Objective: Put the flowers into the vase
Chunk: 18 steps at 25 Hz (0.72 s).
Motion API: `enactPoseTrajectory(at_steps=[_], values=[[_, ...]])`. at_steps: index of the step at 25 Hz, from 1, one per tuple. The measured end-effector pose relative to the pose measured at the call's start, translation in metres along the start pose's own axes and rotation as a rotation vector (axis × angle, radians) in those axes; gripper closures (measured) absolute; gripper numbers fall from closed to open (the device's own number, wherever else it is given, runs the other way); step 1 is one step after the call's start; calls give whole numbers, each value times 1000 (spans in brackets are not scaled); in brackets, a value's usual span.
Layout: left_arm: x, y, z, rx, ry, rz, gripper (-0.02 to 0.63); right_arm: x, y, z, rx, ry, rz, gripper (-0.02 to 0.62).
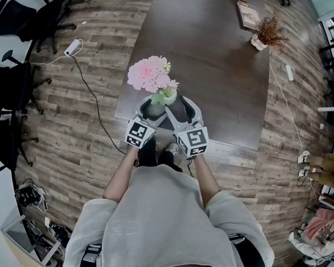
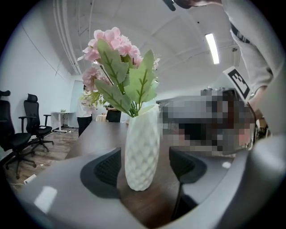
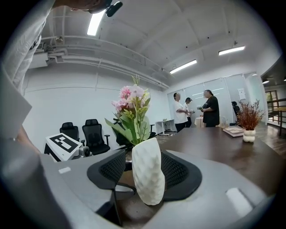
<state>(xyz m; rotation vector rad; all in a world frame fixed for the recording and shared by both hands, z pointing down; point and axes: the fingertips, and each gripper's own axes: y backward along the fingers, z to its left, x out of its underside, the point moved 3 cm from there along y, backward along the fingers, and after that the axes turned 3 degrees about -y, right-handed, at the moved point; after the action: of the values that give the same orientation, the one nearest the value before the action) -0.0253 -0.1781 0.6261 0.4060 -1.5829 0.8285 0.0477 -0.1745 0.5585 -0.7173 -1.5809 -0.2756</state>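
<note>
**Both claws wide around the vase, flowers already in**

I'm looking down from the head view now: the white vase [image 1: 156, 107] stands on the dark table [image 1: 215, 65], right by its near edge, just in front of the person's body. The pink flowers [image 1: 150, 73] sit in its mouth, green leaves fanning out above the rim.

In the left gripper view, the left gripper [image 2: 144, 166] has its jaws spread, and the vase stands upright between the two black pads with table showing on either side of it. I see no pad touching it.

The right gripper view tells much the same: the right gripper [image 3: 145, 170] is spread too, and the vase stands in the middle of the gap, clear of both pads. The left gripper's marker cube [image 3: 66, 144] shows just off to the left.

Farther off, a small pot of dried twigs [image 1: 267, 32] and a book [image 1: 248, 14] sit at the table's far end. Black office chairs [image 1: 19, 22] line the wooden floor [image 1: 88, 143], and several people [image 3: 196, 109] stand in the background.
</note>
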Motion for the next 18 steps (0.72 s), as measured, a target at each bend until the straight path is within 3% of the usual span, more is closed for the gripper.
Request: enactPoseTrajectory(at_steps=[3,7,14,18], values=[[0,7,-4,-5,-1,1,285,2,7,3,8,2,-2,362],[-4,14,-11,-3,-22,-14,356,5,19,6,11,-12,-20,411],[-17,37,-41,36,-14,-48,574,12,52,10,11,-79,-35,571],[-26,43,-51,77,-30,-62,595,8,64,15,-1,-100,-66,595]])
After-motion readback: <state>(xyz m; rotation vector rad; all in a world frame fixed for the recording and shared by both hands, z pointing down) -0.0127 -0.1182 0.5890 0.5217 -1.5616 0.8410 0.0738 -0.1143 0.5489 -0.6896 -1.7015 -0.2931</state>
